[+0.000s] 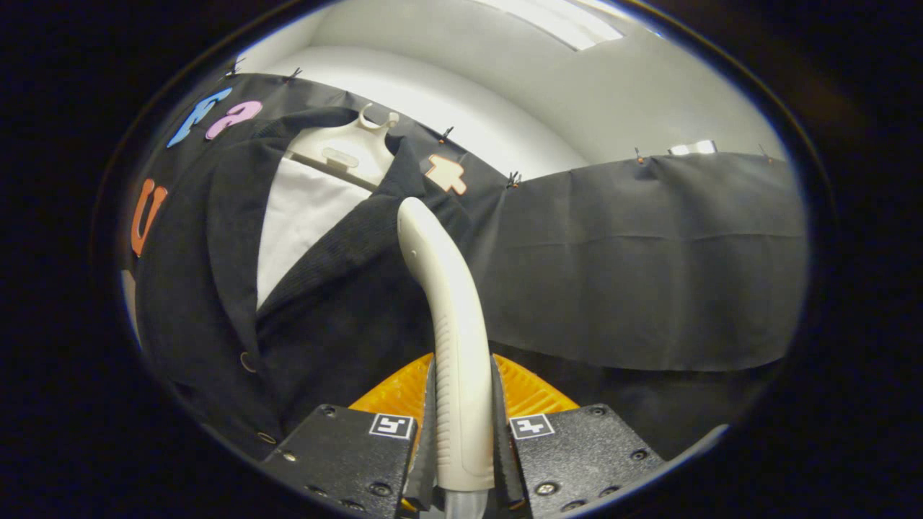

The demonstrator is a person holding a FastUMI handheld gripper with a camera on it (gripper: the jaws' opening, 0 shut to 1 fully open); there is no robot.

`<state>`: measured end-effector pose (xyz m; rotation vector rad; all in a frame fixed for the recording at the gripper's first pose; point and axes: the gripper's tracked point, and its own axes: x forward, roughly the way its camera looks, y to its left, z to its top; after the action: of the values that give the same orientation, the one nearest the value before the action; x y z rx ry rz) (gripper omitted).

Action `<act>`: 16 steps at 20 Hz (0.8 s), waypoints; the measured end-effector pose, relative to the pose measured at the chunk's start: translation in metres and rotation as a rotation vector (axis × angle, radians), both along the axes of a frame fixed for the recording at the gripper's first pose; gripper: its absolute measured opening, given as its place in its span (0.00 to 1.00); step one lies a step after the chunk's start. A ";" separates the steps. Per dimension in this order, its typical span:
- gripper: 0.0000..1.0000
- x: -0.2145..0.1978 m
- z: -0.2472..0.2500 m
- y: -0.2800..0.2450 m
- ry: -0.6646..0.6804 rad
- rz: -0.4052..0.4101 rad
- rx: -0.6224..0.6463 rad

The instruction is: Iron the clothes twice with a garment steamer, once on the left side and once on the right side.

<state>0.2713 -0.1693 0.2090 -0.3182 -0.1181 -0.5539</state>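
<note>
A cream garment steamer handle [451, 317] rises up between my fingers, and my gripper [463, 404] is shut on its lower part. Its curved head leans against the right front of a black cardigan [339, 288], just below the collar. The cardigan hangs on a white hanger [346, 151] over a white board [299, 216] that shows in the V of the neck. Small buttons [247, 362] run down the cardigan's left front. A clear hose [461, 504] leaves the steamer's base below my fingers.
Black cloth [634, 267] hangs as the booth wall beyond and to the right of the garment, pinned along its top edge. Above it are a white wall and a ceiling light [555, 21].
</note>
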 end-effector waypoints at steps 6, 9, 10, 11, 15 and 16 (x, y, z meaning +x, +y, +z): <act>0.35 -0.015 -0.034 0.002 0.057 -0.011 -0.002; 0.35 -0.016 -0.052 0.005 0.093 -0.006 -0.001; 0.35 -0.024 -0.061 0.005 0.104 -0.004 0.003; 0.35 -0.027 -0.067 0.006 0.111 -0.003 0.005; 0.35 -0.032 -0.086 0.004 0.140 0.000 0.041; 0.35 -0.034 -0.091 0.004 0.149 0.000 0.045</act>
<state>0.2376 -0.1654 0.1180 -0.3142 0.0379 -0.5303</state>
